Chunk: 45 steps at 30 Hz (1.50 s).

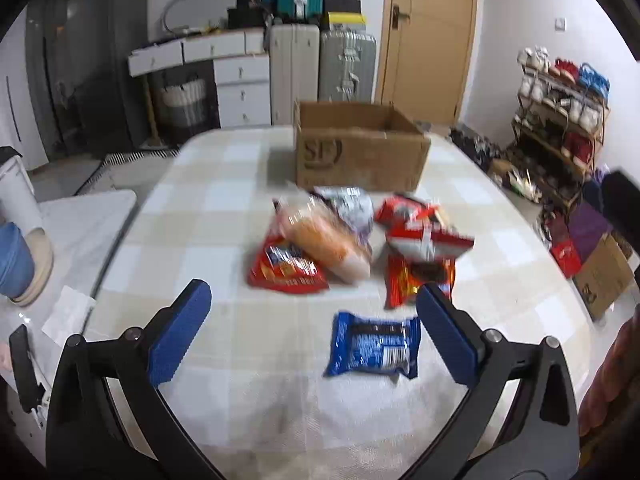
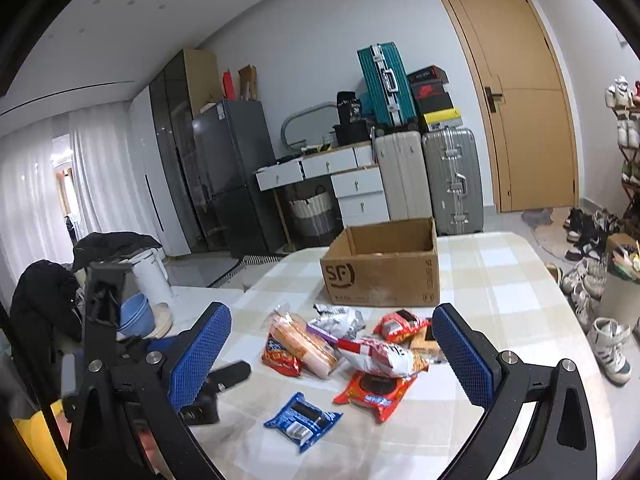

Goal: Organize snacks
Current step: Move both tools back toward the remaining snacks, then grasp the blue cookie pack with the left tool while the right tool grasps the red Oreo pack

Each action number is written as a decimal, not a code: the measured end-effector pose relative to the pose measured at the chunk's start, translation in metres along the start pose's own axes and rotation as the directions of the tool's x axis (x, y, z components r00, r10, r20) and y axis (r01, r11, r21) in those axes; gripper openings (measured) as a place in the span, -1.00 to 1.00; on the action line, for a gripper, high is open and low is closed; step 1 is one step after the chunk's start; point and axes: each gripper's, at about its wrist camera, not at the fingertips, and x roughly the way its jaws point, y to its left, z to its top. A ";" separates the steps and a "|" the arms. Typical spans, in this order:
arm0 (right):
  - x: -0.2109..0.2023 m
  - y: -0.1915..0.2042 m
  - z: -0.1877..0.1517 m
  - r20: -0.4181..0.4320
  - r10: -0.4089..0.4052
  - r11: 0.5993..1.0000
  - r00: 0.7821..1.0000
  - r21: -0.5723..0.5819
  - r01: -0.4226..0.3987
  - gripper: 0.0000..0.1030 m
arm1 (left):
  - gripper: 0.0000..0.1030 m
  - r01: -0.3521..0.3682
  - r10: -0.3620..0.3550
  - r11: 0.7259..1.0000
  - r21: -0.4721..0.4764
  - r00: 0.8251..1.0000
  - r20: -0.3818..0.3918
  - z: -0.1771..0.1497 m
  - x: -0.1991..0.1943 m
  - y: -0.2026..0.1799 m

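Note:
A pile of snack packets lies mid-table: a blue packet [image 1: 374,346] nearest me, a red cookie packet [image 1: 416,280], a red-and-white bag [image 1: 424,232], an orange cracker sleeve [image 1: 328,244] on a red bag [image 1: 284,270], and a silver-purple wrapper [image 1: 352,208]. Behind them stands an open, empty cardboard box [image 1: 356,152]. My left gripper [image 1: 312,324] is open, hovering just short of the blue packet. My right gripper [image 2: 332,350] is open too, raised above the pile, with the blue packet [image 2: 302,420] below it and the box [image 2: 380,276] beyond. The left gripper's black body [image 2: 216,384] shows at its lower left.
The checked tablecloth [image 1: 224,208] covers a rounded table. A side counter at left holds a blue bowl [image 1: 14,260] and a white bin [image 1: 18,196]. Suitcases [image 2: 452,176], white drawers [image 2: 356,188] and a door [image 2: 520,96] lie behind; shoes [image 2: 608,344] crowd the floor at right.

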 end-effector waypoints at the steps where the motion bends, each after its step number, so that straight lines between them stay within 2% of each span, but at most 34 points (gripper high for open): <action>1: 0.002 -0.003 -0.002 -0.006 0.000 1.000 1.000 0.009 0.001 0.99 | 0.99 0.005 -0.005 1.000 0.003 1.000 -0.017 -0.003 0.007 -0.002; 11: 0.024 -0.025 -0.022 -0.060 0.005 0.998 0.998 0.069 -0.001 0.99 | 0.99 0.058 -0.052 0.998 0.035 0.986 -0.161 -0.028 0.075 -0.024; 26: 0.060 -0.055 -0.051 -0.166 0.019 0.989 0.986 0.146 0.005 0.99 | 0.99 0.077 -0.063 0.996 0.048 0.966 -0.252 -0.039 0.131 -0.041; 29: 0.065 -0.057 -0.057 -0.187 0.017 0.988 0.982 0.155 0.013 0.99 | 0.76 0.109 -0.090 0.992 0.061 0.963 -0.253 -0.039 0.135 -0.043; 31: 0.070 -0.059 -0.060 -0.204 0.020 0.986 0.979 0.165 0.015 0.99 | 0.24 0.163 -0.140 0.984 0.069 0.955 -0.260 -0.039 0.134 -0.047; 33: 0.074 -0.061 -0.063 -0.220 0.015 0.985 0.975 0.172 0.023 0.99 | 0.02 0.204 -0.175 0.976 0.082 0.946 -0.273 -0.039 0.135 -0.053; 34: 0.074 -0.061 -0.064 -0.226 0.013 0.984 0.974 0.174 0.027 0.99 | -0.08 0.206 -0.174 0.974 0.093 0.947 -0.272 -0.039 0.134 -0.054; 37: 0.077 -0.063 -0.065 -0.238 0.012 0.983 0.971 0.178 0.032 0.99 | -0.17 0.231 -0.201 0.969 0.084 0.941 -0.271 -0.036 0.137 -0.053; 40: 0.079 -0.063 -0.066 -0.249 0.003 0.983 0.968 0.177 0.042 0.99 | -0.18 0.258 -0.237 0.965 0.044 0.933 -0.269 -0.033 0.139 -0.044; 45: 0.086 -0.062 -0.069 -0.287 -0.004 0.981 0.958 0.184 0.059 0.99 | -0.18 0.252 -0.239 0.967 0.023 0.939 -0.246 -0.032 0.134 -0.037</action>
